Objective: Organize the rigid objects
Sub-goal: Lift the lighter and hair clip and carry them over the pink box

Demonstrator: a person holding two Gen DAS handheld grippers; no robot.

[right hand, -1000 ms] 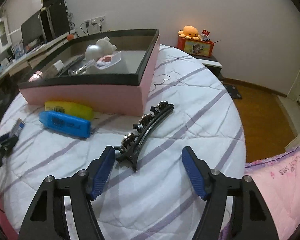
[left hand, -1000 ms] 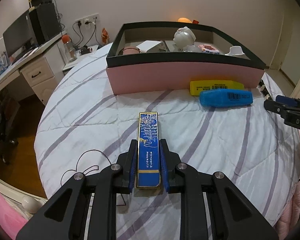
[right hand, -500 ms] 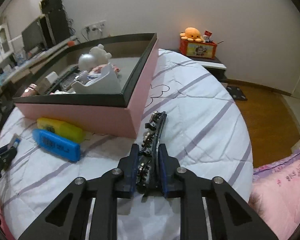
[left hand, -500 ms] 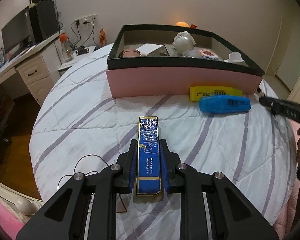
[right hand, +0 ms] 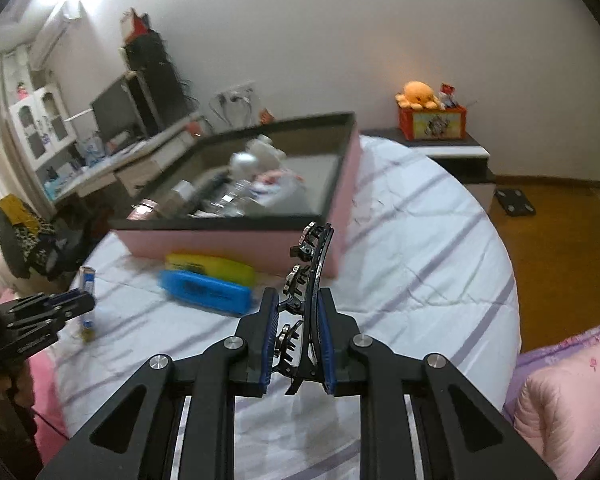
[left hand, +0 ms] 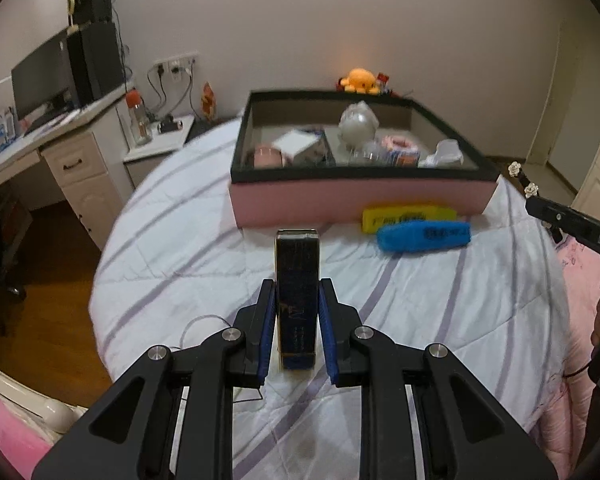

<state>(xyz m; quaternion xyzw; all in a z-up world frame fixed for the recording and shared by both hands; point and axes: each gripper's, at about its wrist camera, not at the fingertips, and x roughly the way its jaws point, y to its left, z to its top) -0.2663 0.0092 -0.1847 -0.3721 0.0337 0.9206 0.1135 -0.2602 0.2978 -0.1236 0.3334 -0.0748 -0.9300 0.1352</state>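
Your left gripper [left hand: 296,312] has its jaws clamped on the blue box [left hand: 297,292], held above the bed [left hand: 180,248]; your right gripper [right hand: 298,328] has its jaws gripping the hair clip [right hand: 310,276]. The pink tray [left hand: 356,200] sits at the far side; two markers [left hand: 420,228] lie just before it.

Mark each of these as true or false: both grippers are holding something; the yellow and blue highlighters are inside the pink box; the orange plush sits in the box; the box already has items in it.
1. Both grippers hold something. True: the left gripper is shut on the blue carton, the right gripper on the black hair clip.
2. The highlighters are inside the pink box. False: the yellow highlighter and blue highlighter lie on the bed in front of it.
3. The orange plush sits in the box. False: it sits on a red box by the wall.
4. The box already has items in it. True.
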